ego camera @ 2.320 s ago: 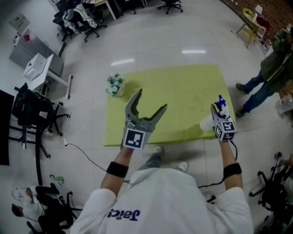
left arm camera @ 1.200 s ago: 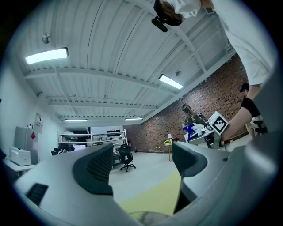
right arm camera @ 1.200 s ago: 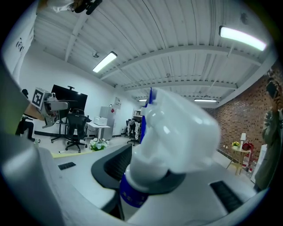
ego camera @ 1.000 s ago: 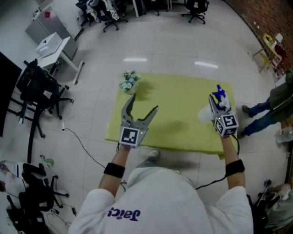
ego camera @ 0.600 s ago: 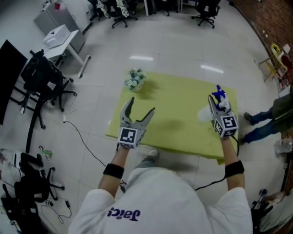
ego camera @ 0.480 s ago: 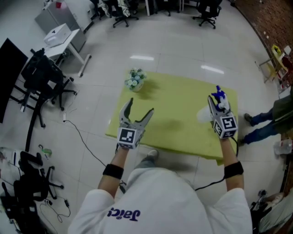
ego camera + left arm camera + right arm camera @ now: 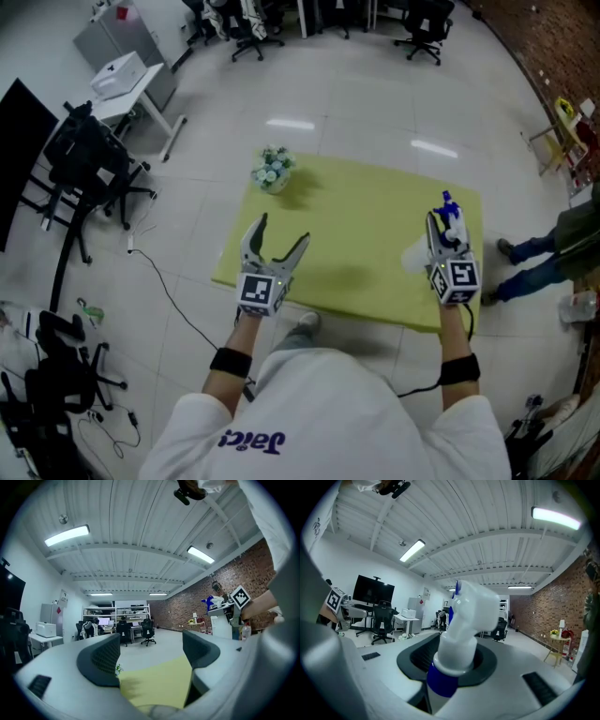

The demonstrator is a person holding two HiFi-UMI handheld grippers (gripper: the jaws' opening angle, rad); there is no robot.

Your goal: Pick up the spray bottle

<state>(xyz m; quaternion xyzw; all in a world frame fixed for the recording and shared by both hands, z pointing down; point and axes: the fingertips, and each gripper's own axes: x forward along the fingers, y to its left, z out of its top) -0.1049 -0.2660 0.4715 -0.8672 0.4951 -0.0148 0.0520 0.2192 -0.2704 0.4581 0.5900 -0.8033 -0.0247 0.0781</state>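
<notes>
The spray bottle [image 7: 448, 212] is white with a blue nozzle and collar, and it hangs above the right end of the yellow-green table [image 7: 366, 225]. My right gripper [image 7: 441, 225] is shut on its neck. In the right gripper view the bottle's head [image 7: 468, 609] stands upright between the dark pads. My left gripper [image 7: 281, 230] hovers over the table's near left part, open, with nothing between its fingers [image 7: 101, 665]. From the left gripper view the bottle [image 7: 212, 603] shows far off to the right.
A small pot of pale flowers [image 7: 271, 171] stands at the table's far left corner. A person [image 7: 562, 234] stands on the floor past the right end. Black office chairs [image 7: 84, 159] and a cable [image 7: 178, 300] lie to the left.
My left gripper has sunk and drawn back toward the table's near edge, still open. The right gripper has kept its place with the bottle in it.
</notes>
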